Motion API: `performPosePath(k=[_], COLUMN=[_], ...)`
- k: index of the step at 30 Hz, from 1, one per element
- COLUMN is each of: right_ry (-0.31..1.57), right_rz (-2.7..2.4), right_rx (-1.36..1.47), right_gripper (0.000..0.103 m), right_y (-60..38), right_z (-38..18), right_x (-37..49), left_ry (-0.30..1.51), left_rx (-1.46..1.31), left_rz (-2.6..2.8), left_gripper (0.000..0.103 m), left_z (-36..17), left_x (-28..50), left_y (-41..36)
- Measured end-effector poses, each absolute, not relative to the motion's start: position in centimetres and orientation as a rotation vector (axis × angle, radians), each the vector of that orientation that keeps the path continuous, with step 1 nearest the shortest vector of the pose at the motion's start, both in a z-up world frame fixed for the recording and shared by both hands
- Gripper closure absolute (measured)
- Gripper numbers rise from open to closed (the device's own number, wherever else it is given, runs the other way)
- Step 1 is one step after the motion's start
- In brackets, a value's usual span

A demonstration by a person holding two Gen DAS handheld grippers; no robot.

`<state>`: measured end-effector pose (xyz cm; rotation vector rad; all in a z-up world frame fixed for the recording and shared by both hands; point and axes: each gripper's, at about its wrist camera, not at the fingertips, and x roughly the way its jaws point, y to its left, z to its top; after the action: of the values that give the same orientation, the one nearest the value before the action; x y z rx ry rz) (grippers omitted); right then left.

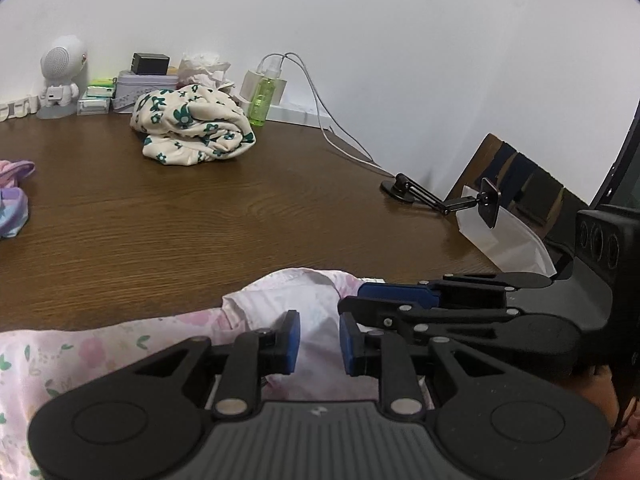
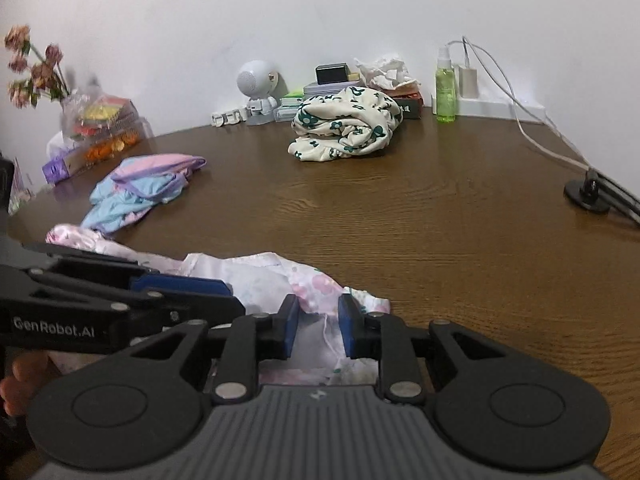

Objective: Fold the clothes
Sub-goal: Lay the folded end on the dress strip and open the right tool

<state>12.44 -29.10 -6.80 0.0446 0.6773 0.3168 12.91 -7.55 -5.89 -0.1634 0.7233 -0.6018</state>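
Observation:
A pink floral garment (image 1: pixel 280 300) (image 2: pixel 256 276) lies bunched at the near edge of the brown wooden table (image 1: pixel 200 220) (image 2: pixel 440 240). My left gripper (image 1: pixel 319 320) has a raised fold of it pinched between its blue pads. Just to the right, my right gripper (image 2: pixel 319 312) grips another fold of the same cloth in the same way. The two grippers sit close side by side: the right gripper (image 1: pixel 356 300) shows at the right of the left wrist view, and the left gripper (image 2: pixel 236 298) at the left of the right wrist view.
A cream garment with green flowers (image 1: pixel 192 124) (image 2: pixel 344 124) is heaped at the back. A pastel pink and blue garment (image 2: pixel 140 188) lies left. Along the wall stand a green spray bottle (image 2: pixel 445 88), boxes, a white figurine (image 2: pixel 256 88) and a cable. A black phone holder (image 1: pixel 440 200) sits right.

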Motion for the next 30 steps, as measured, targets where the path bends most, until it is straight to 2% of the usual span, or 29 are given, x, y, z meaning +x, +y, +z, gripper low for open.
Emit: performPosePath(k=[2,7,14,17,19,20,23,25,26,27,28,29,30], right_ry=[0.671,0.578,0.702,0.687,0.69,0.676,0.606,0.567,0.56,0.556,0.555,0.557,0.561], right_rz=[0.319,0.377,0.381,0.379,0.379,0.382,0.38,0.367,0.356,0.345,0.333,0.326,0.323], right_rx=[0.057,0.074,-0.021,-0.022,-0.008,0.018,0.095,0.13,0.141,0.159,0.178,0.202,0.227], right_gripper=[0.079,0.074,0.071,0.07,0.069,0.068,0.056,0.039,0.033,0.021,0.014,0.01,0.001], right_y=[-29.2,-30.1,-28.2,-28.1,-28.3,-28.6,-30.2,-31.4,-32.0,-32.6,-33.2,-33.8,-34.2], right_z=[-6.5,-3.6,-6.2,-6.7,-6.6,-6.3,-4.9,-3.9,-3.6,-3.4,-3.2,-3.2,-3.3], right_x=[12.1,8.6,7.7,7.7,7.6,7.4,6.4,5.8,5.6,5.4,5.2,5.0,4.9], left_ry=[0.681,0.606,0.726,0.737,0.715,0.692,0.619,0.587,0.578,0.57,0.562,0.557,0.552], left_rx=[-0.174,-0.134,-0.04,-0.071,-0.108,-0.13,-0.164,-0.163,-0.167,-0.171,-0.171,-0.169,-0.165], left_rz=[-0.608,-0.645,-0.616,-0.62,-0.631,-0.636,-0.615,-0.581,-0.564,-0.547,-0.531,-0.517,-0.504], left_gripper=[0.076,0.072,0.074,0.074,0.07,0.064,0.048,0.04,0.028,0.021,0.011,0.006,0.004], left_z=[-5.1,-2.7,-5.5,-6.0,-5.5,-5.0,-3.2,-2.4,-2.1,-1.9,-1.7,-1.6,-1.6], left_x=[12.2,9.4,9.0,9.3,9.1,8.9,7.7,7.0,6.5,6.1,5.5,5.0,4.5], left_y=[-6.9,-5.8,-7.1,-6.5,-5.8,-5.2,-3.2,-2.1,-1.6,-1.1,-0.8,-0.5,-0.3])
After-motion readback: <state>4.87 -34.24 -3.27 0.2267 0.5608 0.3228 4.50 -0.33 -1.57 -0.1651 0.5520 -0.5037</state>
